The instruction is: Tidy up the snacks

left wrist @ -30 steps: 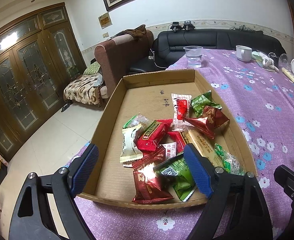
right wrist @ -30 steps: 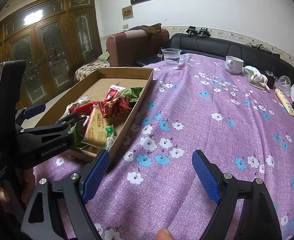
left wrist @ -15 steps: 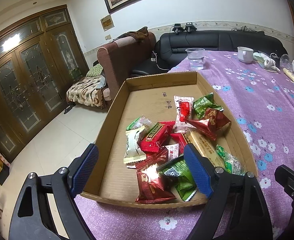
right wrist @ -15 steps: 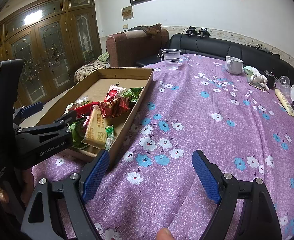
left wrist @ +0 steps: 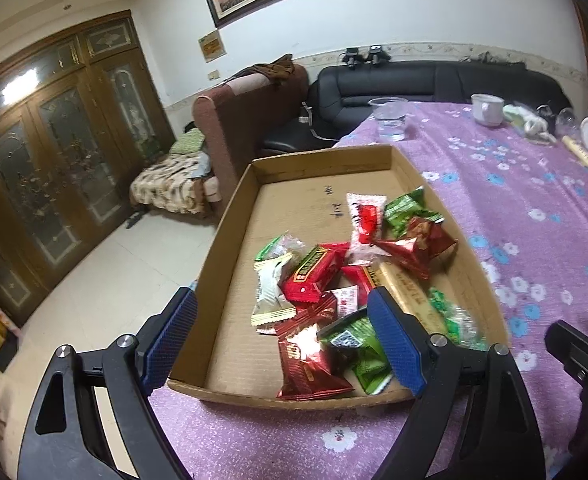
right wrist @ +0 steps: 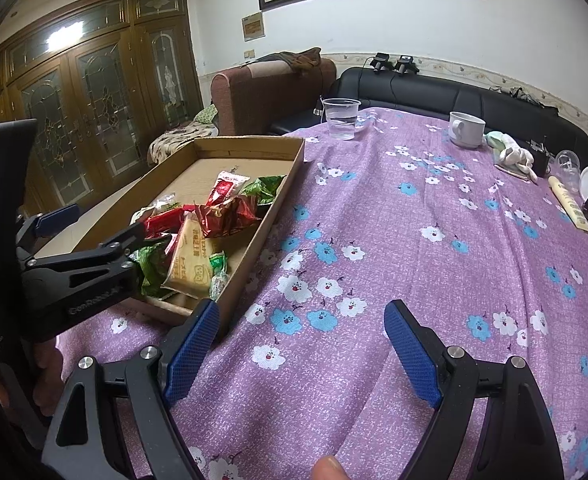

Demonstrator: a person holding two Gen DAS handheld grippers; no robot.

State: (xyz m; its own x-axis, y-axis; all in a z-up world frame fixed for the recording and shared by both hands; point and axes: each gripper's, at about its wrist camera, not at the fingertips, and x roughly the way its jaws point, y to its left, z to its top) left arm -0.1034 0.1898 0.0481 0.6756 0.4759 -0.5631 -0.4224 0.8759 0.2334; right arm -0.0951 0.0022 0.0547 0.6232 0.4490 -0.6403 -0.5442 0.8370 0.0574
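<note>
A shallow cardboard tray (left wrist: 229, 236) sits at the table's left edge and holds a pile of wrapped snacks (left wrist: 346, 276) in red, green, white and tan. It also shows in the right wrist view (right wrist: 253, 148), with the snacks (right wrist: 197, 236) inside. My left gripper (left wrist: 281, 336) is open and empty, hovering over the tray's near end. It also shows in the right wrist view (right wrist: 89, 232). My right gripper (right wrist: 298, 344) is open and empty over bare purple cloth to the right of the tray.
The table wears a purple flowered cloth (right wrist: 414, 240). A clear plastic cup (right wrist: 340, 118) and a white mug (right wrist: 466, 130) stand at the far side. Cloth, a tube and small items (right wrist: 566, 196) lie far right. Sofas stand behind.
My left gripper has drawn back and risen slightly, so the tray looks a bit further off. My right gripper has barely moved. Both stay open.
</note>
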